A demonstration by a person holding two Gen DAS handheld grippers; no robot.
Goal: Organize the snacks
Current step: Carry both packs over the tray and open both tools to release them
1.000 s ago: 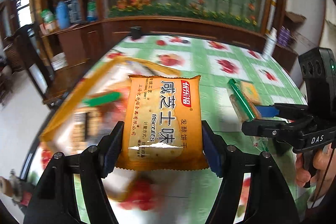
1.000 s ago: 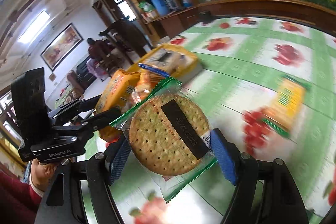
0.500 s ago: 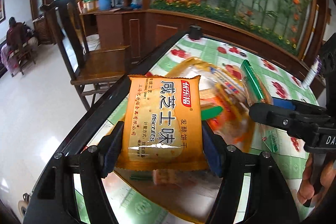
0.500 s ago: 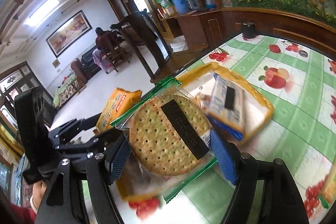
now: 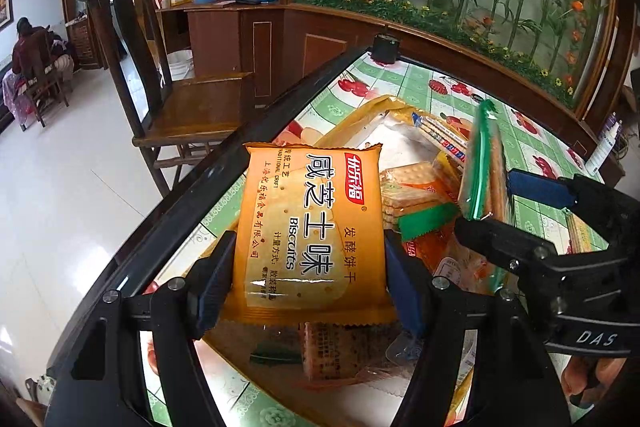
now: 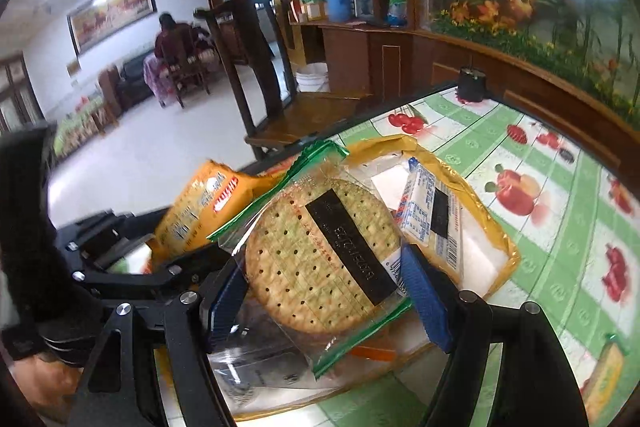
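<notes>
Left gripper (image 5: 308, 267) clamps the orange pack (image 5: 312, 227) mid-frame; right gripper (image 6: 328, 291) pinches the round cracker (image 6: 320, 255), both over the tray (image 6: 496, 227).

— What's the orange packet (image 5: 314, 231) like?
— Flat, glossy, printed with red and white characters and the word "Biscuits". It stands upright, face to the camera, above the yellow tray (image 5: 362, 115).

— And the other one?
— A clear wrapper with green edges (image 6: 320, 251) around a round, perforated cracker, a dark strip across it, tilted over the same tray.

— What's lying in the tray?
— A white and blue packet (image 6: 434, 215) leaning on the far wall, square crackers in clear wrap (image 5: 408, 191), and more packets underneath.

— Any others?
— One yellow and green packet (image 6: 604, 371) lies apart on the counter (image 6: 560, 195).
</notes>
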